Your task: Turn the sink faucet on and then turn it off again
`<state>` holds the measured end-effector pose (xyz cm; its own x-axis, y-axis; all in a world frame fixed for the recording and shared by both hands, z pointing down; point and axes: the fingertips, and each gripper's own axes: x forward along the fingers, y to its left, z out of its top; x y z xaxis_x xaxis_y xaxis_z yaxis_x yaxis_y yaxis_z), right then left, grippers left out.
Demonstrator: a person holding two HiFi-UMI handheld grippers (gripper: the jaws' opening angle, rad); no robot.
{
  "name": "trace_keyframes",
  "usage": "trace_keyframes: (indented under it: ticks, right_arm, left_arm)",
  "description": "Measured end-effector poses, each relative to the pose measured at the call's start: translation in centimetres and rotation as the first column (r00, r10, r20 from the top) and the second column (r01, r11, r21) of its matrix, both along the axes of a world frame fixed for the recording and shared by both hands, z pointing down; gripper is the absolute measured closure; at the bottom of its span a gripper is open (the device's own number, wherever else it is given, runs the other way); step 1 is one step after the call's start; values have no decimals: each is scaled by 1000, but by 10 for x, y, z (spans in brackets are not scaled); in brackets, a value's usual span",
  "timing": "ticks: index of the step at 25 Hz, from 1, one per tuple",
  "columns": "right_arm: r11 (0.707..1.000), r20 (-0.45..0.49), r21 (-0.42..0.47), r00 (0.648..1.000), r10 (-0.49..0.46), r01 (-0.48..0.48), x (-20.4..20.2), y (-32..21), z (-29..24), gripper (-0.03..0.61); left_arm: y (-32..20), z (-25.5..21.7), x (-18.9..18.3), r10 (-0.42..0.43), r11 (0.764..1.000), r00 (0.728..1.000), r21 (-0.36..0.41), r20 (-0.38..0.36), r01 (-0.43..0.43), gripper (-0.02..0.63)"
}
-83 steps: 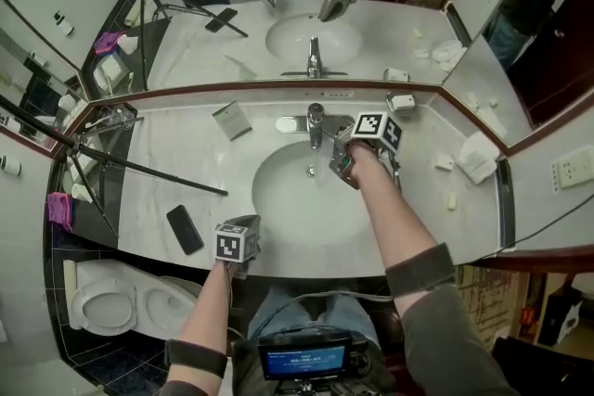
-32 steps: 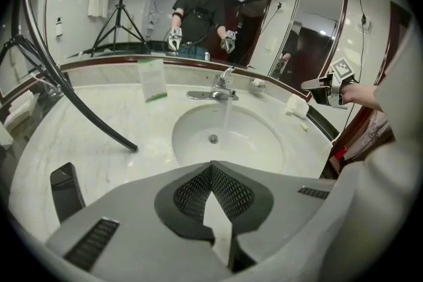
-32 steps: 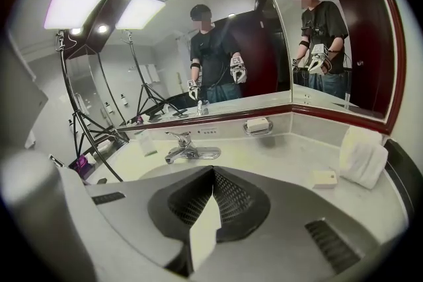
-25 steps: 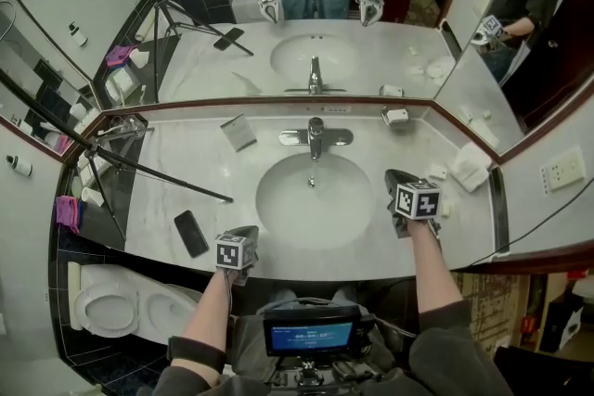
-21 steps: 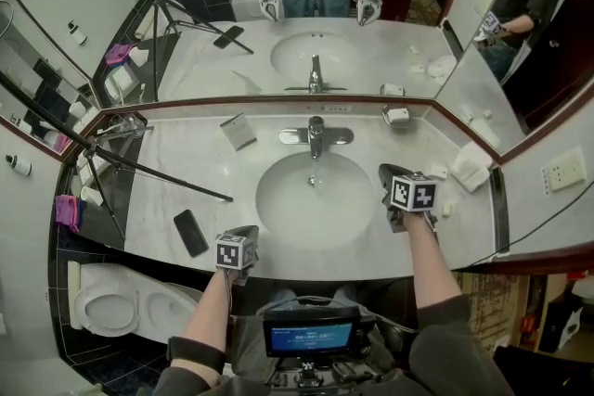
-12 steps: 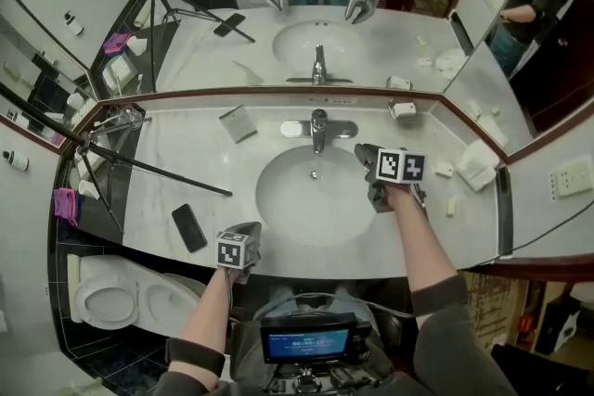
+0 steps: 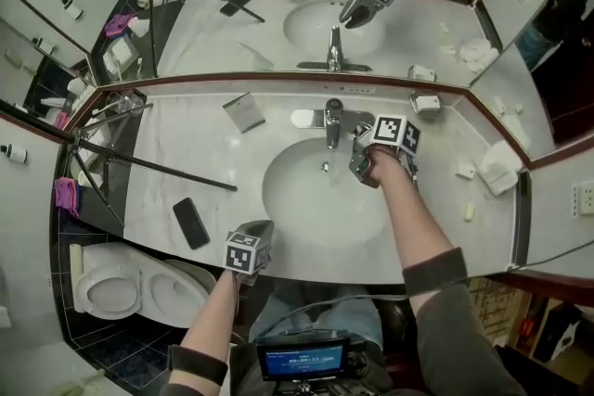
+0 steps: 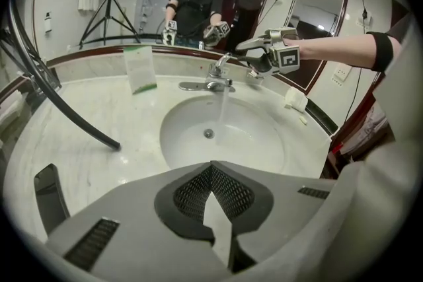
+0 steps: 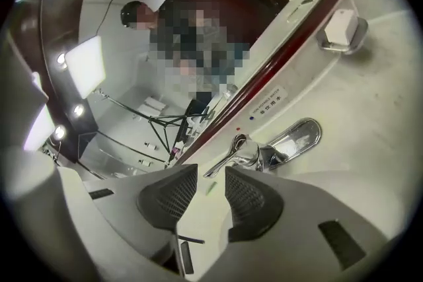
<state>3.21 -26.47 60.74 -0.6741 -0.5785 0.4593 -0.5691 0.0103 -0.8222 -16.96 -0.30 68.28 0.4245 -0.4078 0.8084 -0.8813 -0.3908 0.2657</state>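
Water (image 8: pixel 221 105) runs, so the right gripper (image 7: pixel 360 151) stands beside the faucet (image 7: pixel 333 121) to shut it; its empty jaws have just been opening. The left gripper (image 7: pixel 259 227) is closed, empty.

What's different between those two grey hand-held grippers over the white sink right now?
The left gripper is shut and empty; the right gripper has just been opening, nothing between its jaws. The left hangs at the marble counter's near edge; the right reaches beside the chrome faucet. Both carry marker cubes.
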Motion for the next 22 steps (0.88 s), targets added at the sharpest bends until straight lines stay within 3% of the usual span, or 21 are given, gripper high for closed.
trace_keyframes:
  ticks: [3, 9, 13, 17, 22]
  right_arm:
    - [998, 45, -55, 998, 41, -38, -4, -11, 14, 425]
    - [983, 244, -148, 959, 143, -109, -22, -27, 22, 430]
    - [974, 286, -198, 944, 166, -111, -26, -34, 27, 475]
    - [963, 304, -243, 934, 186, -113, -25, -34, 37, 434]
    - [967, 310, -230, 933, 182, -113, -29, -37, 38, 434]
  left_arm:
    - [-3, -3, 7, 5, 1000, 1000, -4, -9, -5, 612]
    - [-2, 6, 7, 7, 1000, 1000, -10, -9, -7, 612]
    - [4, 11, 4, 0, 1000, 1000, -30, -1, 0, 612]
    - [10, 14, 6, -7, 999, 1000, -47, -7, 7, 612]
    - [15, 19, 2, -13, 998, 1000, -60, -1, 13, 612]
